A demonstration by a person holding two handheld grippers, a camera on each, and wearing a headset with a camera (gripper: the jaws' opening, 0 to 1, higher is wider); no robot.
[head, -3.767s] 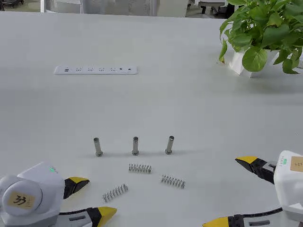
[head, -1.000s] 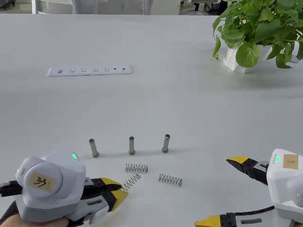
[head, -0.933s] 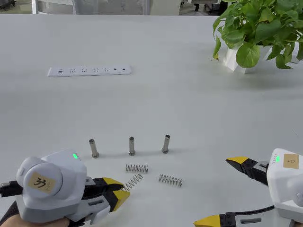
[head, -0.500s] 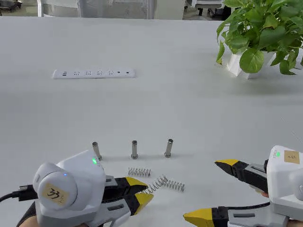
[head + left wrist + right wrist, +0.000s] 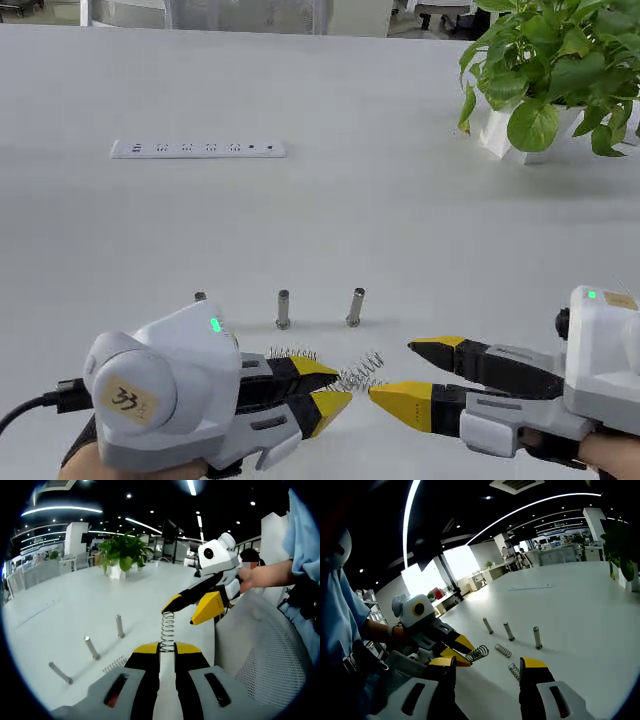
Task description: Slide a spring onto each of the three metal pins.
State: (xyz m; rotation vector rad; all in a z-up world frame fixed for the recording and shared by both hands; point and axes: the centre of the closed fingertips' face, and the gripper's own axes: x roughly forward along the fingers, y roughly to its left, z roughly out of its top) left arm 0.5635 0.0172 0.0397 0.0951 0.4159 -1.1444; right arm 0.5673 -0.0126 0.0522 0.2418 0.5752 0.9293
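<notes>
Your left tongs (image 5: pixel 340 385) are pinched nearly closed on one end of a coiled silver metal spring (image 5: pixel 360 370), held clear of the white desk (image 5: pixel 400 220) and jutting past the yellow tips. Your right tongs (image 5: pixel 392 369) stand well apart, gripping nothing, with their tips close to that spring's free end. A second loose spring (image 5: pixel 290 353) lies just behind the left tongs. Beyond it, three upright silver metal pins (image 5: pixel 283 309) stand in a row, the leftmost partly hidden. Farther off are a flat white power strip (image 5: pixel 198 149) and a green leafy potted plant (image 5: pixel 550 60).
</notes>
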